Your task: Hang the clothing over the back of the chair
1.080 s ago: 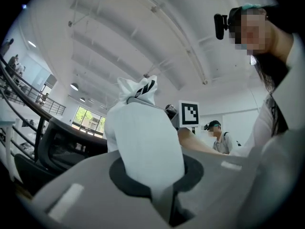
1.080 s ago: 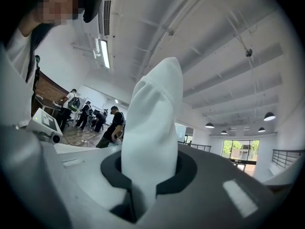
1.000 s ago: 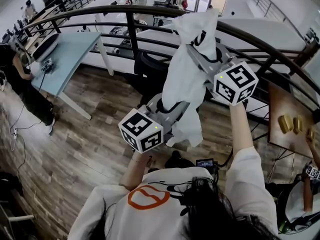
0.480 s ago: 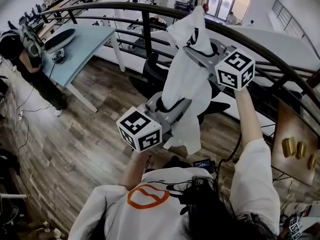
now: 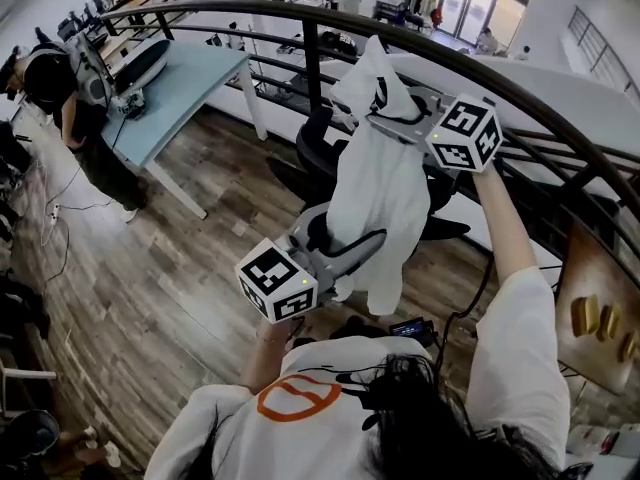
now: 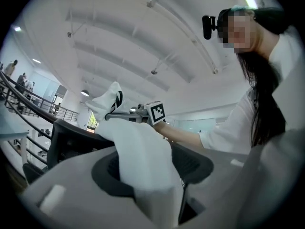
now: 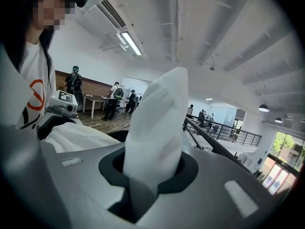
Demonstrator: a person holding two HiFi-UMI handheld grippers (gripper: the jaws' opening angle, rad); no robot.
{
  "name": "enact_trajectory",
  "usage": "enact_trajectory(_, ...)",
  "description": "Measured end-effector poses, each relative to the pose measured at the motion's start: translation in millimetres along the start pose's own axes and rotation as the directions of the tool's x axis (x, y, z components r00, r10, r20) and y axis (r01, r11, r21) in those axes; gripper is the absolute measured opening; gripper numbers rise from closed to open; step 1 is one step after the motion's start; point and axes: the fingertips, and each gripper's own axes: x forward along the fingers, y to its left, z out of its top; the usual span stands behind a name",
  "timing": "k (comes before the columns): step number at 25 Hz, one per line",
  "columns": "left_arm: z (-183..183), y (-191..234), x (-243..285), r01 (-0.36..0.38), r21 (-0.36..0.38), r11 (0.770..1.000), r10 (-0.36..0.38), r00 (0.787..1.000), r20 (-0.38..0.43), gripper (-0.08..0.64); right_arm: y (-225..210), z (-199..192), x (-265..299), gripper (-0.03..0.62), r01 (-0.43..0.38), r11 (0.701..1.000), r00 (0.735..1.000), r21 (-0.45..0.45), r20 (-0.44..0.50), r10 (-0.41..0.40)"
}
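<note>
A white piece of clothing (image 5: pixel 380 193) hangs between my two grippers above a black office chair (image 5: pixel 318 140) by the railing. My right gripper (image 5: pixel 385 118) is shut on the garment's upper part, and a bunch of cloth (image 7: pixel 159 123) stands up between its jaws. My left gripper (image 5: pixel 345 243) is lower and nearer to me. Its jaws are opening, with the cloth (image 6: pixel 143 151) still lying loose between them. In the left gripper view the right gripper (image 6: pixel 125 116) shows beyond the chair's dark back (image 6: pixel 71 140).
A curved black railing (image 5: pixel 480 68) runs behind the chair. A light-blue table (image 5: pixel 180 78) stands at the left, with a person (image 5: pixel 70 98) beside it. A wooden board (image 5: pixel 600 313) with small objects is at the right. Wood floor lies below.
My right gripper has come down with the garment's top, towards the chair. My left gripper has shifted a little and its jaws have spread around the cloth.
</note>
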Motion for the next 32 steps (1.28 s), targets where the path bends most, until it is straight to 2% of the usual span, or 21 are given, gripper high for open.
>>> enact_trajectory(3,5.9,10.8,-18.3,-0.053,-0.013,0.999,0.053,0.998,0.023,0.351,-6.8,-1.1,1.2,0.120,-0.019,1.000,1.000,-0.008,-0.004,0.019)
enact_trajectory(6,12.8,23.8,-39.3,-0.098,-0.065,0.993,0.101,0.994,0.052,0.348,-21.3,2.6,-3.6,0.120,-0.020,1.000,1.000,-0.019,0.004,0.020)
enact_trajectory(9,-2.6,33.7,-56.2,-0.134,-0.080,0.988,0.137,0.990,0.026,0.348,-34.4,-1.4,-2.5,0.120,0.002,0.999,1.000,-0.032,0.019,-0.001)
enact_trajectory(13,-17.0,38.4,-51.7,-0.137,-0.077,0.988,0.137,0.991,0.001,0.348,-63.2,-0.3,-2.8,0.120,0.058,0.997,0.997,-0.044,0.049,-0.056)
enact_trajectory(16,-18.7,39.2,-43.3,-0.129,-0.068,0.989,0.129,0.992,-0.008,0.348,-76.1,-15.8,6.5,0.120,0.051,0.998,0.999,-0.030,0.015,-0.050)
enact_trajectory(20,-12.6,57.0,-50.0,-0.171,-0.039,0.984,0.170,0.985,-0.024,0.348,-61.8,-59.6,33.6,0.120,-0.051,0.998,0.996,0.031,-0.076,0.053)
enact_trajectory(23,-5.2,80.6,-56.3,-0.221,0.002,0.975,0.221,0.974,-0.046,0.347,-45.6,-90.2,51.0,0.120,-0.148,0.986,0.979,0.076,-0.129,0.157)
enact_trajectory(29,30.0,128.6,-73.1,-0.299,0.122,0.947,0.307,0.950,-0.058,0.331,-10.7,-112.1,70.6,0.118,-0.296,0.936,0.936,0.189,-0.139,0.324)
enact_trajectory(32,51.5,156.2,-62.9,-0.301,0.202,0.932,0.322,0.944,-0.077,0.327,6.1,-122.5,75.8,0.118,-0.353,0.909,0.912,0.223,-0.135,0.388)
